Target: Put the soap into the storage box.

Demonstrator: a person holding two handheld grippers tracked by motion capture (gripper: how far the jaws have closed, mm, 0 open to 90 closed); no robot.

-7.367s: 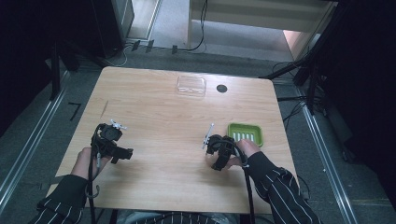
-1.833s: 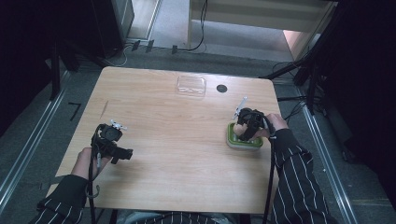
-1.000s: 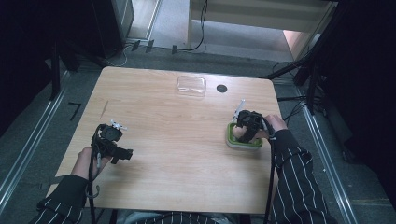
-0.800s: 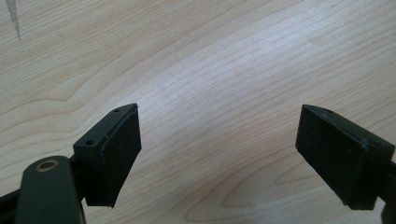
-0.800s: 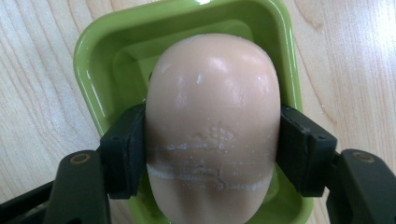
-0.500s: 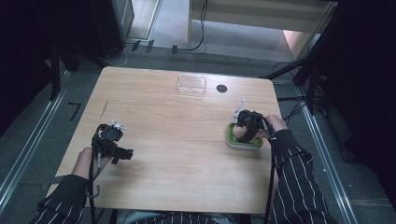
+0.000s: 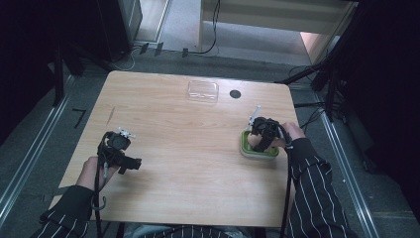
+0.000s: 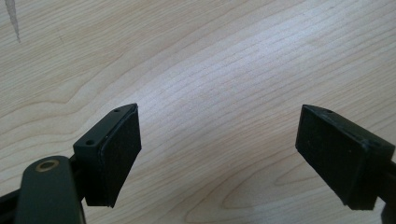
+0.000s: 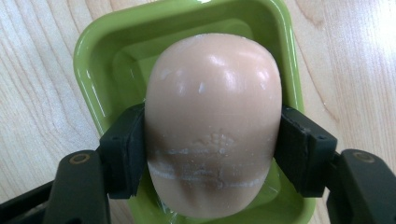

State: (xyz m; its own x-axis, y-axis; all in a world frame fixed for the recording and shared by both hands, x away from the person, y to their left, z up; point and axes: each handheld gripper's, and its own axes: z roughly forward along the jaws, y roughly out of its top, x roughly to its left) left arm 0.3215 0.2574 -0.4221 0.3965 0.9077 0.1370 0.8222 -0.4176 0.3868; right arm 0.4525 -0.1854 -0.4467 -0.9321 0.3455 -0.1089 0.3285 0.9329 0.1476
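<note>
Clamped between the fingers (image 9: 122, 154) of the right gripper (image 9: 212, 154), a pale pink bar of soap (image 9: 214, 121) is held over the green soap dish (image 9: 95, 60), which sits at the counter's (image 7: 188, 163) three o'clock edge. At eight o'clock, the left gripper's (image 8: 217, 154) fingers are spread wide over bare wood.

Nothing here can be read as words or numbers. The pale pink oval bar of soap (image 9: 214, 126) bears a faint stamped mark in its middle, too worn and shallow to make out. The glossy lime-green plastic dish (image 9: 93, 70) under it carries no lettering, nor does the light wooden table (image 7: 188, 148).
</note>
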